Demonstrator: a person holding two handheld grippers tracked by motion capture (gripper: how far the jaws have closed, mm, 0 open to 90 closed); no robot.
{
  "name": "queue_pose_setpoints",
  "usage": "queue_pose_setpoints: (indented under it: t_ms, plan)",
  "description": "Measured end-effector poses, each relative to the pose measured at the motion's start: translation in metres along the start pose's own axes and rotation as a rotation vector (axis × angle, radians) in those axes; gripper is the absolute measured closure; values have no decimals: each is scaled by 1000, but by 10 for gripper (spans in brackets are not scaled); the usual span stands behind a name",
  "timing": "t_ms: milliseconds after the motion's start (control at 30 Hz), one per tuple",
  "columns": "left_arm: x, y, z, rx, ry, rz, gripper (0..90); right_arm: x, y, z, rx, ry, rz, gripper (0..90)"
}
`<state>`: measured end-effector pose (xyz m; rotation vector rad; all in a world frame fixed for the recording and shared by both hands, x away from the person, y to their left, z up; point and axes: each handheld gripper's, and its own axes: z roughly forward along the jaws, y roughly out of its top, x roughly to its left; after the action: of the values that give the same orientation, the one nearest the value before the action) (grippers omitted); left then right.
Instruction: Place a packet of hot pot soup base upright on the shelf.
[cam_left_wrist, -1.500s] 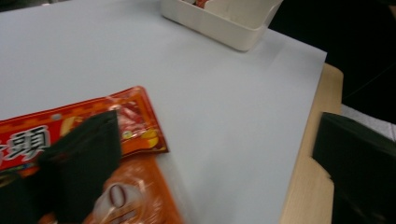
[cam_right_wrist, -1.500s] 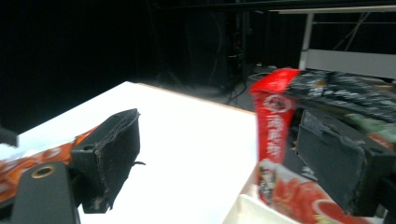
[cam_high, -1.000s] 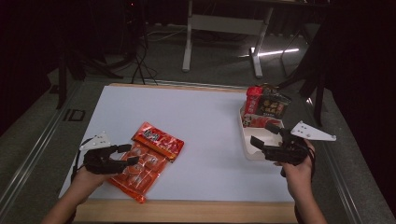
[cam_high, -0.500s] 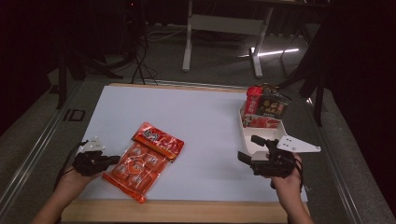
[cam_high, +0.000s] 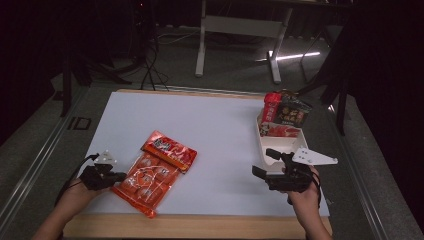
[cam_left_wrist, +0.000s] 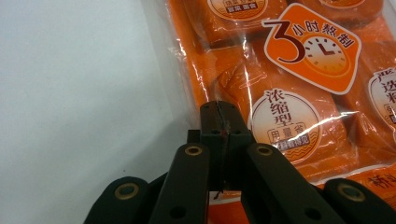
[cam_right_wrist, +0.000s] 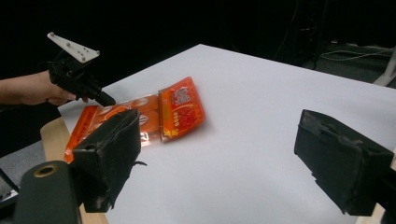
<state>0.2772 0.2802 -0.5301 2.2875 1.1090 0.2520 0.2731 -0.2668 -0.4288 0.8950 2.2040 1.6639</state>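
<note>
The large orange packet (cam_high: 147, 182) of sachets lies flat near the front left corner of the white worktop (cam_high: 220, 130), with a smaller red-orange packet (cam_high: 169, 150) overlapping its far end. The left claw (cam_high: 119, 176) sits at the large packet's left edge; in the left gripper view its jaws have just been closing and now stand pressed together on the clear film margin (cam_left_wrist: 187, 100) of the packet. Whether film is actually caught between them cannot be told.

The right claw (cam_high: 264, 162) is spread wide, holding nothing, well apart from the packets and just in front of the white bin (cam_high: 267, 150) of snack packets.

Recommended procedure: confirm the pinch before lifting. Raise slowly, keeping the claw on the sealed margin, not on a sachet. Expect the smaller packet to slide off; bring the right claw across to support the far edge.
</note>
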Motion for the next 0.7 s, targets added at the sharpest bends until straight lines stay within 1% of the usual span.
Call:
queue_pose_setpoints:
  t_ms: [67,100,200,300,333,400,567,700]
  plan:
    - [-1,0,0,-3,-2,-6,900,0,0,0,1,3,2,145]
    - [-2,0,0,-3,-10,-10,900,0,0,0,1,4,6,146]
    - [-8,2,3,1,-46,-4,900,0,0,0,-1,5,7,146]
    - [-15,6,5,10,-64,8,900,0,0,0,-1,9,6,146]
    - [-17,7,6,7,-76,9,900,0,0,0,-1,8,6,146]
    - [-22,8,9,3,-104,1,900,0,0,1,-2,12,8,146]
    - [-35,15,14,6,-131,18,900,0,0,1,-1,11,5,146]
    - [-44,24,20,9,-159,41,900,1,0,1,2,12,4,146]
